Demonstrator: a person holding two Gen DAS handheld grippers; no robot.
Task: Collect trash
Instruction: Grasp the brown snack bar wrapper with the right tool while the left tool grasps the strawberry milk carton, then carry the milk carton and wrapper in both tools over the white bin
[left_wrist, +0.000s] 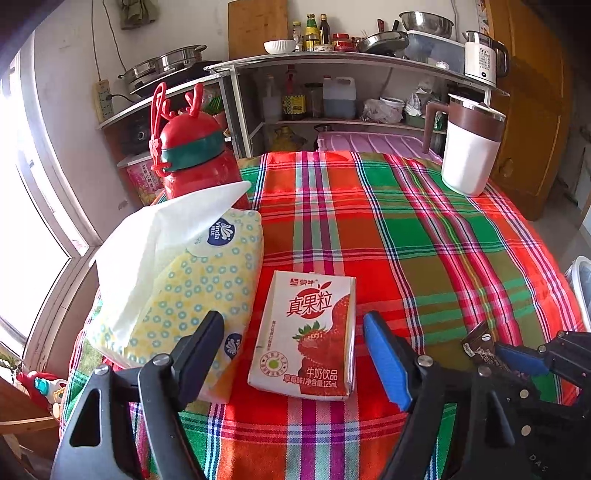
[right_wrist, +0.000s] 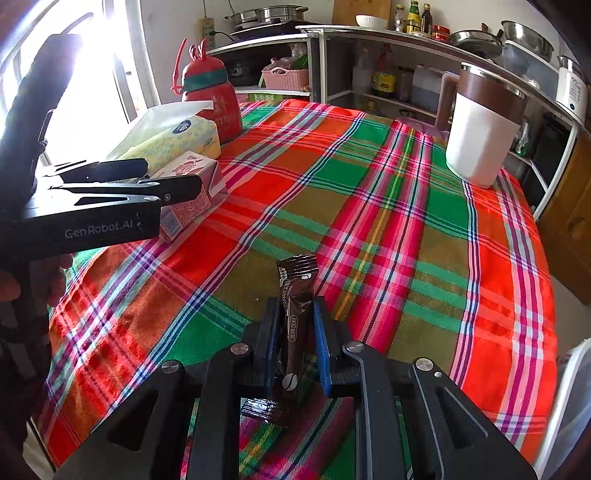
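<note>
A small white and red strawberry milk carton (left_wrist: 308, 338) lies flat on the tabletop (left_wrist: 424, 236), which is covered with a bright red, green and pink checked cloth. The left tool (left_wrist: 293, 354) hangs over the carton with its two fingers wide apart. One black finger (left_wrist: 201, 354) is on the left of the carton and one finger with a blue pad (left_wrist: 386, 360) is on the right. The fingers are not pressing on the carton.

Just left of the carton, touching or almost touching it, is a soft yellow tissue pack with little blue rings (left_wrist: 192, 280). A white tissue (left_wrist: 159, 240) sticks up out of it. Behind the tissue pack, further from the carton, stands a red plastic bottle with a green band and red antlers on its lid (left_wrist: 195, 155).

To the right of the carton, near the tabletop's front edge, the right tool (right_wrist: 295, 343) is squeezed tight on a long, thin brown coffee packet (right_wrist: 297, 295). The packet sticks out past the fingertips, and its back end shows behind the fingers.

Far from the carton, at the back right corner of the tabletop, stands a white jug with a brown top and a brown handle (left_wrist: 469, 147).

A white bin rim (left_wrist: 583, 288) peeks in at the right side, well away from the carton.
</note>
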